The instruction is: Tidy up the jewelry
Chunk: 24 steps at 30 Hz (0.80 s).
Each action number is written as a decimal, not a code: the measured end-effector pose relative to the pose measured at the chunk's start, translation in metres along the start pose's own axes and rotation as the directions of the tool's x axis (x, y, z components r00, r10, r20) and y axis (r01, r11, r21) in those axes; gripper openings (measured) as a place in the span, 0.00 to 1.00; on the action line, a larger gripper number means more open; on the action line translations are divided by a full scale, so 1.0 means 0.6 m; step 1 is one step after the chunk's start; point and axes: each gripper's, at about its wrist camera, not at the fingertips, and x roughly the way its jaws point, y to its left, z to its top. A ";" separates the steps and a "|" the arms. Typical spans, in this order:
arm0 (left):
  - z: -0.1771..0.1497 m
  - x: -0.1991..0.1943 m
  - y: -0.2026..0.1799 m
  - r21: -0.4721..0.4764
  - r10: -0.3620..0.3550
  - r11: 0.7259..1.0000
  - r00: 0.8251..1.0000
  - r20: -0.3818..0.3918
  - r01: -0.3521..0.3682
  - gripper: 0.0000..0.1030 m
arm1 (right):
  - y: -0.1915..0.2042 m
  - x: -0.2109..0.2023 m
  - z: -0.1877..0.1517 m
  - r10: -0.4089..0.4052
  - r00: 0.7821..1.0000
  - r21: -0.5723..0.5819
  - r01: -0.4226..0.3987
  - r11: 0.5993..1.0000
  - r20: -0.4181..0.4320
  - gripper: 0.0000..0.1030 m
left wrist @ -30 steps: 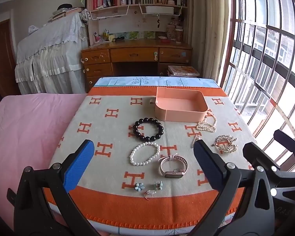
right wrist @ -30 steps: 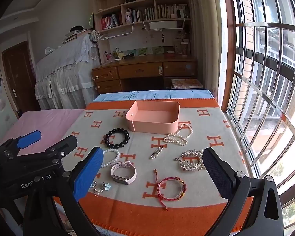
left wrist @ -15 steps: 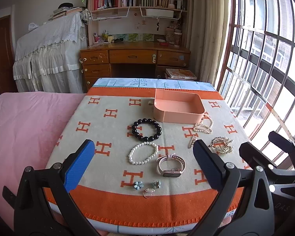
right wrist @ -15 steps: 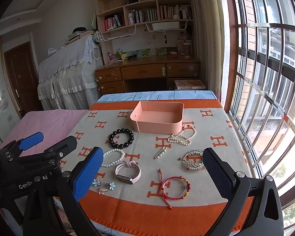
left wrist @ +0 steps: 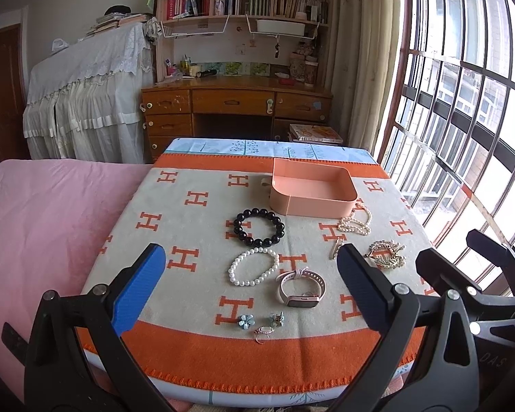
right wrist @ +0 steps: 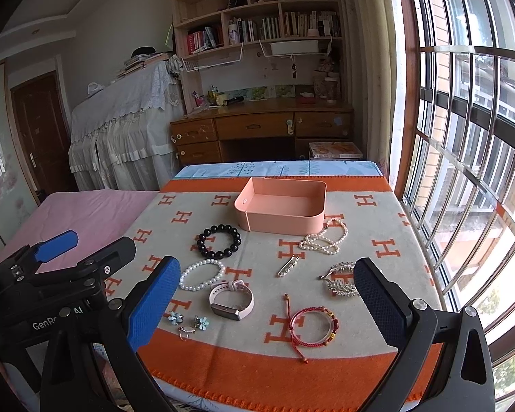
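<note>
A pink tray (left wrist: 346,187) (right wrist: 321,202) stands empty at the far side of the orange-and-beige cloth. In front of it lie a black bead bracelet (left wrist: 259,226) (right wrist: 219,241), a white pearl bracelet (left wrist: 254,266) (right wrist: 202,274), a pink watch (left wrist: 301,287) (right wrist: 231,299), a pearl necklace (left wrist: 355,224) (right wrist: 324,240), a silver brooch (left wrist: 387,259) (right wrist: 340,279), a clip (right wrist: 289,265), a red cord bracelet (right wrist: 312,324), two blue flower earrings (left wrist: 246,321) (right wrist: 175,317) and a ring (left wrist: 262,330). My left gripper (left wrist: 250,281) and right gripper (right wrist: 267,305) are open and empty, above the near edge.
A pink bed (left wrist: 51,213) adjoins the table on the left. A barred window (right wrist: 463,137) runs along the right. A wooden desk (left wrist: 235,103) with bookshelves stands behind. The left gripper's body shows in the right wrist view (right wrist: 51,274).
Both grippers have risen and drawn back a little, so the table looks lower and farther. Nothing on the cloth has moved.
</note>
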 end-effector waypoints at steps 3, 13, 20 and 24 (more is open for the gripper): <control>0.001 -0.008 0.002 -0.004 0.003 1.000 1.000 0.007 -0.003 0.97 | 0.004 -0.001 0.001 -0.002 1.000 -0.002 0.002 1.000 0.000 0.99; 0.000 -0.018 0.007 -0.006 0.008 1.000 1.000 0.013 -0.008 0.97 | 0.002 -0.004 0.001 -0.001 1.000 0.000 0.001 1.000 0.001 0.99; -0.002 -0.037 0.004 0.000 0.022 1.000 1.000 0.023 -0.022 0.97 | 0.004 -0.005 0.000 -0.001 1.000 -0.001 0.001 1.000 0.003 0.99; 0.001 -0.045 0.002 -0.001 0.022 1.000 0.999 0.029 -0.022 0.97 | 0.009 -0.007 0.000 0.000 1.000 -0.003 0.000 1.000 0.004 0.99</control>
